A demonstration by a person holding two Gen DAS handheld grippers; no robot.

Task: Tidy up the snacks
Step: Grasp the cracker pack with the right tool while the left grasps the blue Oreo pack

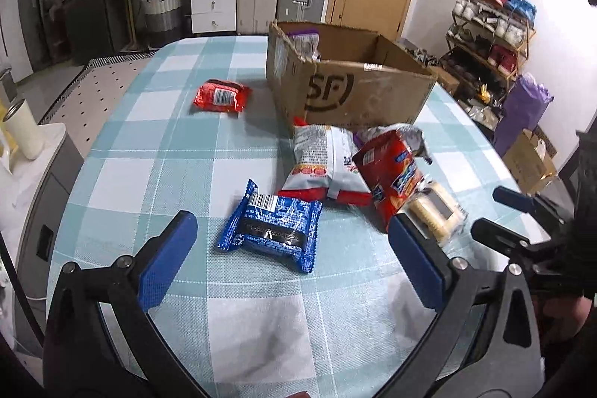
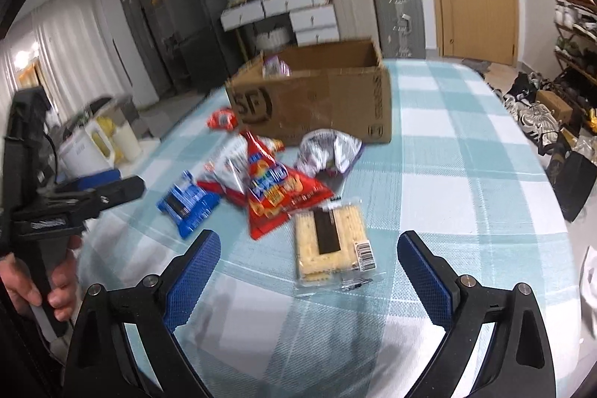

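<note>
Left gripper (image 1: pixel 293 237): jaws wide apart, holding nothing, low over the table (image 1: pixel 156 152).
Blue pack (image 1: pixel 270 228): flat on the cloth, just ahead of the left gripper and between its finger lines, untouched.
Small red pack (image 1: pixel 221 96): far ahead and left of the left gripper, alone, beside the box.
Box (image 1: pixel 347 88): open cardboard, well ahead of both grippers; a purple-topped packet (image 1: pixel 304 41) already stands inside at its left end.
White bag (image 1: pixel 324 161): ahead and right of the left gripper, lying partly under the red bag.
Red bag (image 2: pixel 278 191): ahead and left of the right gripper, propped on the white bag, tip raised.
Silver bag (image 2: pixel 330 152): crumpled, beyond the red bag, near the box front.
Cracker pack (image 2: pixel 330 243): clear wrap, flat, just ahead of the right gripper, roughly centred between its fingers.
Right gripper (image 2: pixel 308 262): jaws spread, empty.
Progress: judged early; six packs lie outside the box.
Risk, crackers: a hard squeeze would likely break them; slick wrap may slip.
Risk, blue pack: thin and flat, so fingers may scrape cloth and bunch it.
Risk, pile: pulling one bag may drag its neighbours.
Risk, arms: the grippers sit close; reaching together may collide.
</note>
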